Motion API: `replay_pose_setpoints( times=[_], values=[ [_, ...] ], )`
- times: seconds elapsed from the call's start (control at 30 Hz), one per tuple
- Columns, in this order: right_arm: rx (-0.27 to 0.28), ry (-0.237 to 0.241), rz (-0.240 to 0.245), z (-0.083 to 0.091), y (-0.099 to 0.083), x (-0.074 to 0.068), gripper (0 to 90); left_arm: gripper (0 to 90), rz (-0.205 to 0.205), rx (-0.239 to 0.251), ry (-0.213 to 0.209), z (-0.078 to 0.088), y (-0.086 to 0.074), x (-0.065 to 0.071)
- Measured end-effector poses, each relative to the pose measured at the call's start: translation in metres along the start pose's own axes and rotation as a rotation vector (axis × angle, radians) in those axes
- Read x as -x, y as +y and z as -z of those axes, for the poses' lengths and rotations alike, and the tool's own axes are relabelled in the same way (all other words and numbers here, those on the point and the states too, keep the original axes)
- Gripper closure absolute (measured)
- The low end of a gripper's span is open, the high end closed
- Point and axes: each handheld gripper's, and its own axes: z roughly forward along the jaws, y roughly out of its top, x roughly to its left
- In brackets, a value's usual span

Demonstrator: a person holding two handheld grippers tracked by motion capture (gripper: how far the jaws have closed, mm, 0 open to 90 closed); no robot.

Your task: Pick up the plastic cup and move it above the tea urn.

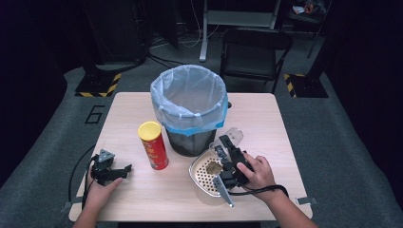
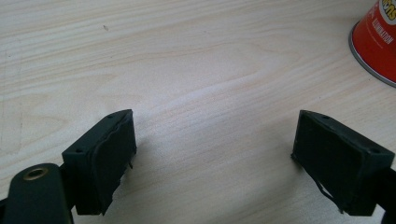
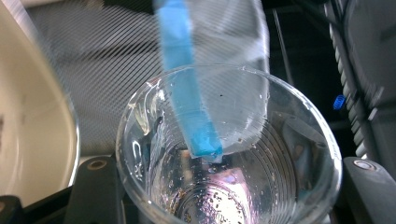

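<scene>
Cup (image 3: 229,154) sits pinched in the right claw (image 1: 227,148), tipped on its side just above a strainer (image 1: 205,175) and right beside the bin (image 1: 189,107). Left claw (image 1: 114,172) rests on the tabletop (image 1: 266,123), spread wide with nothing in it, near a red can (image 1: 153,145)

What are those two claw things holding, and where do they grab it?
The right gripper clamps a clear plastic cup by its side walls, near the rim. The left gripper is open, holding nothing.
</scene>
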Motion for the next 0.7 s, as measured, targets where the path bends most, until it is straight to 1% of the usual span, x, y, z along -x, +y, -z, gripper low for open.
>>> replay_pose_setpoints(
  times=[0.07, 0.17, 0.23, 0.27, 0.37, 0.4, 0.43, 0.53, 0.57, 0.67, 0.7],
  values=[
    [-0.004, 0.006, -0.132, 0.0, -0.001, 0.005, 34.9, 12.8, 0.0, 0.0, 0.0, 0.0, 0.0, 0.0],
    [-0.012, 0.0, -0.316, 0.0, -0.003, 0.011, 34.9, 12.8, -0.001, 0.0, 0.0, 0.0, 0.0, 0.0],
    [-0.01, 0.005, -0.438, 0.0, -0.005, 0.015, 34.7, 12.8, -0.001, -0.001, 0.0, 0.0, 0.0, 0.0],
    [-0.005, 0.012, -0.49, 0.0, -0.007, 0.017, 34.6, 12.8, -0.001, -0.001, 0.0, 0.0, 0.0, 0.0],
    [0.0, 0.056, -0.705, 0.0, -0.013, 0.023, 34.5, 12.8, -0.001, 0.0, -0.001, 0.0, 0.0, 0.0],
    [0.0, 0.056, -0.705, 0.0, -0.013, 0.023, 34.5, 12.8, -0.001, 0.0, -0.001, 0.0, 0.0, 0.0],
    [0.0, 0.097, -0.843, -0.001, -0.02, 0.028, 34.5, 12.8, -0.001, 0.0, 0.0, 0.0, 0.0, 0.0],
    [0.014, 0.155, -1.05, -0.003, -0.03, 0.033, 34.6, 12.8, -0.001, 0.0, 0.0, 0.0, 0.0, 0.0],
    [0.019, 0.176, -1.111, -0.004, -0.033, 0.035, 34.6, 12.8, -0.001, 0.0, 0.0, 0.0, 0.0, 0.0],
    [0.041, 0.256, -1.251, -0.004, -0.041, 0.039, 34.9, 12.8, 0.0, 0.0, 0.0, 0.0, 0.0, 0.0],
    [0.037, 0.282, -1.296, -0.004, -0.042, 0.04, 35.1, 12.8, -0.001, 0.0, -0.001, 0.0, 0.0, 0.0]
  ],
)
